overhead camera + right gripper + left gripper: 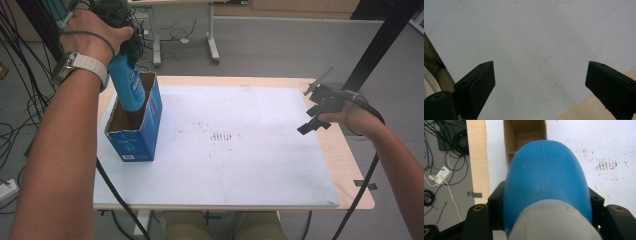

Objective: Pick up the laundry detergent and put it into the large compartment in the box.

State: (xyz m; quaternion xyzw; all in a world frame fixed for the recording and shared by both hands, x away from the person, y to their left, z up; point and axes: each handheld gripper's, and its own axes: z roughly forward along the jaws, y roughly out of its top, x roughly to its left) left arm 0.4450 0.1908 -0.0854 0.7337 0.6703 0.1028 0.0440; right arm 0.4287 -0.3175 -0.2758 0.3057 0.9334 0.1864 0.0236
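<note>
A blue bottle [126, 85] with a white label hangs bottom-down, its lower end inside an open blue cardboard box [135, 135] that stands at the left of the white sheet [240, 165]. My left gripper [122, 47] is shut on the bottle's upper part. In the left gripper view the bottle [546, 180] bulges between my black jaws, with its pale cap end nearest the camera and the box opening [524, 135] beyond it. My right gripper [314, 116] hovers open over the sheet's right edge, and my right gripper [540, 82] has nothing between its jaws.
The white sheet covers most of a wooden table [350, 165]; dark specks [225, 136] mark its middle. Cables [441, 170] lie on the grey floor left of the table. Another table's legs [212, 35] stand behind. A black frame post [385, 35] rises at the right.
</note>
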